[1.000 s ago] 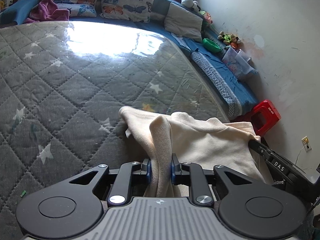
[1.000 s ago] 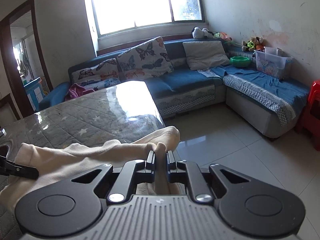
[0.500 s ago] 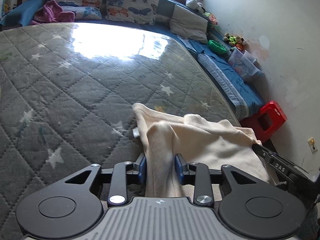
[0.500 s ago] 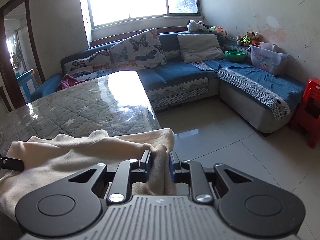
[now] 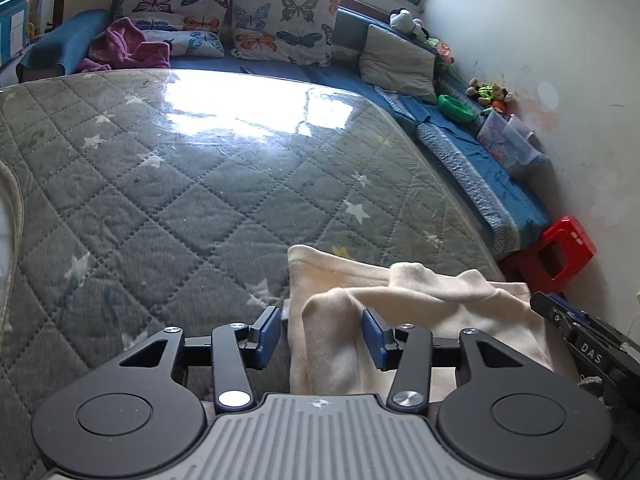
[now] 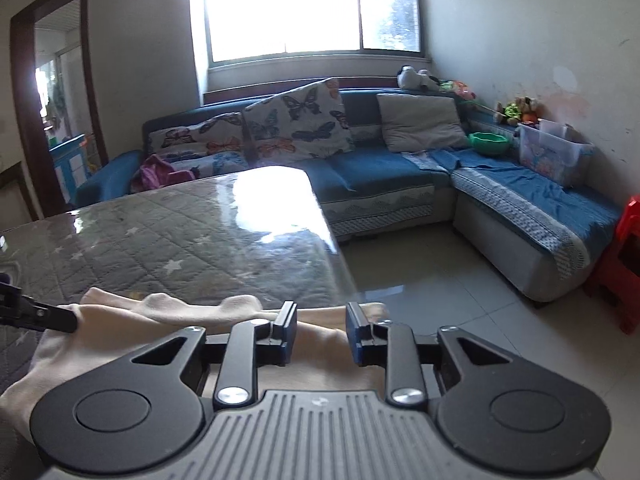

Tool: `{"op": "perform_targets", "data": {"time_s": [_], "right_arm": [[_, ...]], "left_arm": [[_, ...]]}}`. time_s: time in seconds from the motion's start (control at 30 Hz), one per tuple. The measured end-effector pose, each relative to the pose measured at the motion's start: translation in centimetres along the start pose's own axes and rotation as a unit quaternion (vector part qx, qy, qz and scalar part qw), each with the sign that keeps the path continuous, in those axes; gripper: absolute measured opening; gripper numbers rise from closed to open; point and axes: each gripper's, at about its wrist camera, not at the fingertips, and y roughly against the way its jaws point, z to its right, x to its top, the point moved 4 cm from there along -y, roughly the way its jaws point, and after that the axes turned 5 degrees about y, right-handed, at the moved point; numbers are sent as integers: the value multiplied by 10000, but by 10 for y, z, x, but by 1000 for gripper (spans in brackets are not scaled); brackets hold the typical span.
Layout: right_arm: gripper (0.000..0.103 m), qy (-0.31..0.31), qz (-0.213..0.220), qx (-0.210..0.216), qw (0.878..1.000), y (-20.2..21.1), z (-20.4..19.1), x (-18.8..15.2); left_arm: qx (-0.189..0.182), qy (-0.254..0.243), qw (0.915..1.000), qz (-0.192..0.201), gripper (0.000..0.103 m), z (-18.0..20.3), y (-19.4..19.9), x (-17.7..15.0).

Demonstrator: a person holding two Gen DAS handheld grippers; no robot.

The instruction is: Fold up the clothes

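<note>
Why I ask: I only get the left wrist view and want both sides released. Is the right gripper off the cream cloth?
Observer: Yes. The right gripper has its jaws opening, pads clear of the cream cloth, which lies beneath the gap.
Operator: Where does that end of the cloth sit?
Observer: At the table edge, beside the tiled floor; whether it overhangs, I cannot tell.
Operator: Does the left gripper show there?
Observer: Only one black finger, at the cloth's far left end.
</note>
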Motion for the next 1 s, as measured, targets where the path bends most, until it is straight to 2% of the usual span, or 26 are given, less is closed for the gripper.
{"op": "perform_targets", "data": {"time_s": [0.17, 0.27, 0.37, 0.67, 0.8, 0.83, 0.9, 0.97, 1.0], "right_arm": [[34, 205, -159, 132, 9996, -19, -19, 0], [34, 276, -282, 84, 9992, -29, -23, -3], [40, 263, -352, 18, 9990, -37, -23, -4], [47, 177, -254, 16, 9995, -27, -19, -1], [58, 181, -217, 21, 9996, -16, -21, 1], [64, 180, -211, 29, 9996, -13, -22, 0], [69, 182, -197, 37, 9996, -7, -24, -3], [72, 185, -189, 24, 9996, 0, -25, -6], [81, 167, -177, 9, 9997, 3, -25, -7]], "left_arm": [[89, 28, 10000, -10, 49, -3, -8, 2], [141, -53, 9999, 24, 49, -3, -10, 4], [189, -110, 9997, 56, 49, -2, -11, 5], [313, -281, 9990, 122, 52, 2, -8, 3], [327, -392, 9985, 176, 56, 5, 2, -3], [330, -418, 9984, 186, 59, 6, 4, -5], [345, -459, 9981, 202, 62, 8, 9, -10], [351, -522, 9978, 213, 69, 11, 13, -16], [362, -557, 9975, 221, 72, 11, 16, -19]]}}
